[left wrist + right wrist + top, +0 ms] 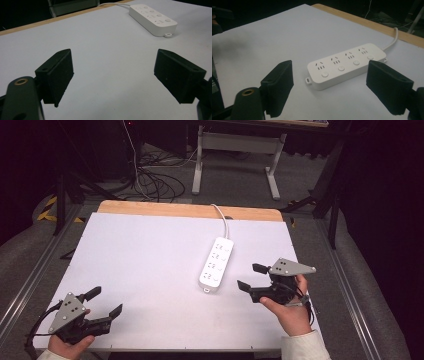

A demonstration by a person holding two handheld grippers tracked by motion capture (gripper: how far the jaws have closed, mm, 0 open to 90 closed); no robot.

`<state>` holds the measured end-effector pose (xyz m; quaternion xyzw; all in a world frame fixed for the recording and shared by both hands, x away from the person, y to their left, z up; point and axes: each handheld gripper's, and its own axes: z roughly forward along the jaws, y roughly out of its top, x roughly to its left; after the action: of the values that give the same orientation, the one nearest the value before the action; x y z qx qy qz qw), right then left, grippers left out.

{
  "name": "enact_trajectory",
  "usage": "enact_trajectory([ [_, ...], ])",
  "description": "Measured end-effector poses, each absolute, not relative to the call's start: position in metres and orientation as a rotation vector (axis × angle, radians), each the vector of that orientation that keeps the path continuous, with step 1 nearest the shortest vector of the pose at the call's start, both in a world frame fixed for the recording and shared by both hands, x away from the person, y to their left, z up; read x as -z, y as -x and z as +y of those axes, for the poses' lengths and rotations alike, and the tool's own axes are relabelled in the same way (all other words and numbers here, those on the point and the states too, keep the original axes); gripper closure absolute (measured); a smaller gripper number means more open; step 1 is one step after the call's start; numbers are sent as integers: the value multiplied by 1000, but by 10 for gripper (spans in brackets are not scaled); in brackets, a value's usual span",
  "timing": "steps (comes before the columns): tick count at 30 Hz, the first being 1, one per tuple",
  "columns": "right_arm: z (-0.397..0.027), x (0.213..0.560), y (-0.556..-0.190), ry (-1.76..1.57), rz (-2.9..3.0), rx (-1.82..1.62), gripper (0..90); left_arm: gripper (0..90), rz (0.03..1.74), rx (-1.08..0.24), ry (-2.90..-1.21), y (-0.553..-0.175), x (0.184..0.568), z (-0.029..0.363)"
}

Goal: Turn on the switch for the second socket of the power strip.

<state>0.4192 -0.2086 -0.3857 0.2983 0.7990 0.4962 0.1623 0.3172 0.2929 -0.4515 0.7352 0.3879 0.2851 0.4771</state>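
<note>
A white power strip [216, 264] is found lying flat on the white-covered bench [140, 270], right of centre and toward the right edge. Its long axis is set roughly from the near edge to the far edge, leaning slightly rightward at the far end, where its white cable [220, 217] runs off over the wooden far edge. A small hanging tab is noted at the near end of the strip.

The right gripper [251, 277] is held just beside the strip's near end, on its right-hand side, with the jaws pointed leftward at it. In the right gripper view the power strip [347, 65] is seen ahead of and between the two jaws, its length lying across the gap. The jaws are spread wide and nothing is held in them; no contact with the strip is observed.

The left gripper [106, 302] is held near the near-left corner of the bench, well apart from the strip. Its jaws are likewise spread wide and empty. In the left gripper view the power strip [152, 18] is seen far off, up and to the right of the jaws.

The right gripper is judged the nearer by a clear margin. An approach from that side would meet the strip across its narrow width near the tab end.
</note>
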Motion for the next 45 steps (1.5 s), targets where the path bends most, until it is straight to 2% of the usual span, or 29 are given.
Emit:
enact_trajectory([
  [7, -227, 402, -407, -880, 2311, -1439, 136, 162, 947, -695, -1797, -317, 452, 293],
  [12, -237, 419, -402, -860, 2360, -1411, 122, 162, 945, -696, -1798, -317, 452, 292],
  [27, -264, 468, -394, -921, 2322, -1439, 122, 157, 939, -686, -1808, -319, 454, 293],
  [33, -267, 488, -397, -983, 2379, -1383, 168, 153, 950, -656, -1829, -324, 457, 294],
  [39, -265, 490, -398, -992, 2364, -1291, 168, 156, 967, -618, -1843, -329, 463, 296],
  [45, -266, 487, -396, -934, 2302, -1240, 168, 157, 953, -653, -1839, -328, 465, 296],
])
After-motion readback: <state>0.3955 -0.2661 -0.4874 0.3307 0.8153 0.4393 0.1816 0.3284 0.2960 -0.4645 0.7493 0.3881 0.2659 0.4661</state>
